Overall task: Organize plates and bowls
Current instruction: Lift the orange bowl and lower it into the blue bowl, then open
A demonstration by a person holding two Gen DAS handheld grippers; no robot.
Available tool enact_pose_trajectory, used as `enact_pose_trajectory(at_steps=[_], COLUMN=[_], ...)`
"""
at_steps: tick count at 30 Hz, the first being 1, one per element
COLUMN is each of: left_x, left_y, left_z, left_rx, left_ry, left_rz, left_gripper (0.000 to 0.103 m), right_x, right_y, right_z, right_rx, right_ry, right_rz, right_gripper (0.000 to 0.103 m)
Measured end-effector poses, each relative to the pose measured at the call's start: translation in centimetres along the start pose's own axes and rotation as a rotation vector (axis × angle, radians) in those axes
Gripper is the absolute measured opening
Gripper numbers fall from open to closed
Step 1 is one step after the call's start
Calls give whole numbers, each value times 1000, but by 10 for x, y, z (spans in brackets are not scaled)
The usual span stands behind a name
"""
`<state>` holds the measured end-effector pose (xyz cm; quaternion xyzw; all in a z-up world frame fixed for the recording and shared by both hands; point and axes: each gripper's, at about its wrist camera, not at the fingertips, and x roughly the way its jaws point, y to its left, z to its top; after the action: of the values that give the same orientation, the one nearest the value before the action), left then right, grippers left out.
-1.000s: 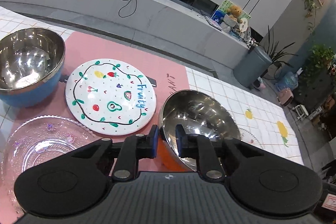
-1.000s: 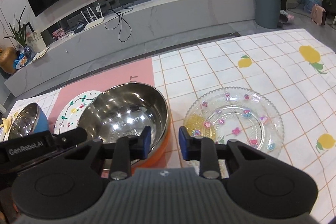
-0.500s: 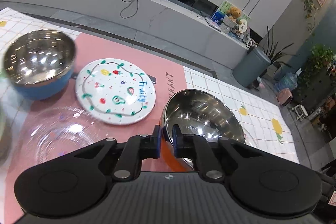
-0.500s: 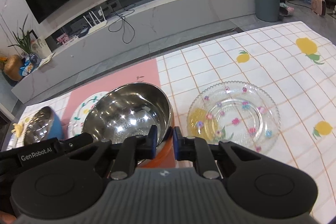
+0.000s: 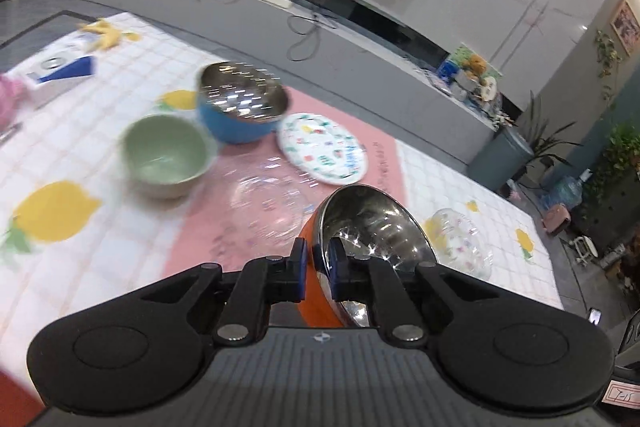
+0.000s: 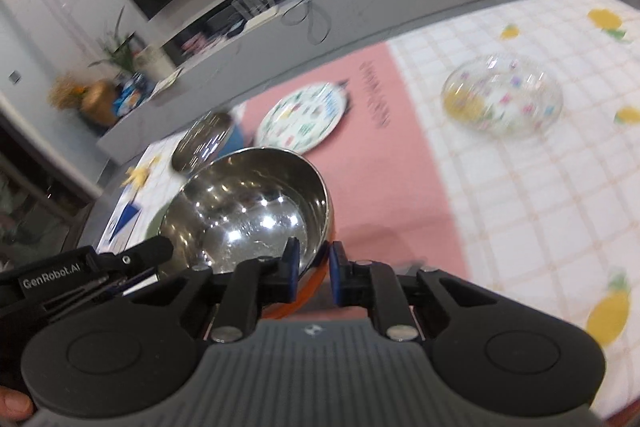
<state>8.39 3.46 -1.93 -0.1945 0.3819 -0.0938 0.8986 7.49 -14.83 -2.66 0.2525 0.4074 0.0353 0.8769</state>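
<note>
Both grippers hold the orange steel-lined bowl (image 5: pixel 372 227) by its rim, lifted off the table and tilted. My left gripper (image 5: pixel 318 263) is shut on its left rim. My right gripper (image 6: pixel 314 267) is shut on the rim nearest it; the bowl (image 6: pixel 248 211) fills the lower left of that view. On the table lie a blue steel bowl (image 5: pixel 240 107), a green bowl (image 5: pixel 166 155), a white fruit-print plate (image 5: pixel 322 147), a clear glass plate (image 5: pixel 266 203) on the pink mat, and a second clear glass plate (image 6: pixel 502 95) to the right.
The table has a lemon-print checked cloth (image 6: pixel 540 195) with a pink mat (image 6: pixel 384 147) in its middle. A blue and white card (image 5: pixel 60 71) and yellow items (image 5: pixel 106 33) lie at the far left. A TV bench (image 5: pixel 320 23) runs behind the table.
Both grippers have closed on the orange bowl's rim and lifted it, swinging left and up. The green bowl and the table's left end have come into view.
</note>
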Motion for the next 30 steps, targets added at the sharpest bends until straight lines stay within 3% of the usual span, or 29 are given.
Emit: enact_pose_trajectory(at_steps=[4,10,15,27,30], left_x=[-16,-22,-19,-19,-21], left_y=[29,67,73,88,87], left_z=[-18,-36,-41,-52,-51], left_rx=[-32,-113,-95,-106,-103], left_ry=[8,25,24,55,59], left_rz=[61,81,125,138,131], left_gripper=[11,11,11,11,15], right_x=[3,12,24,30,29], right_y=[17,40,50,59,61], right_z=[-31,-58,-67,-76,-76], right_rx=[-19,-81,-113,-170,-186], right_ry=[50,92,118,130,124], right_rz=[38,58,51,24,32], right_gripper=[14,14,14,13,21])
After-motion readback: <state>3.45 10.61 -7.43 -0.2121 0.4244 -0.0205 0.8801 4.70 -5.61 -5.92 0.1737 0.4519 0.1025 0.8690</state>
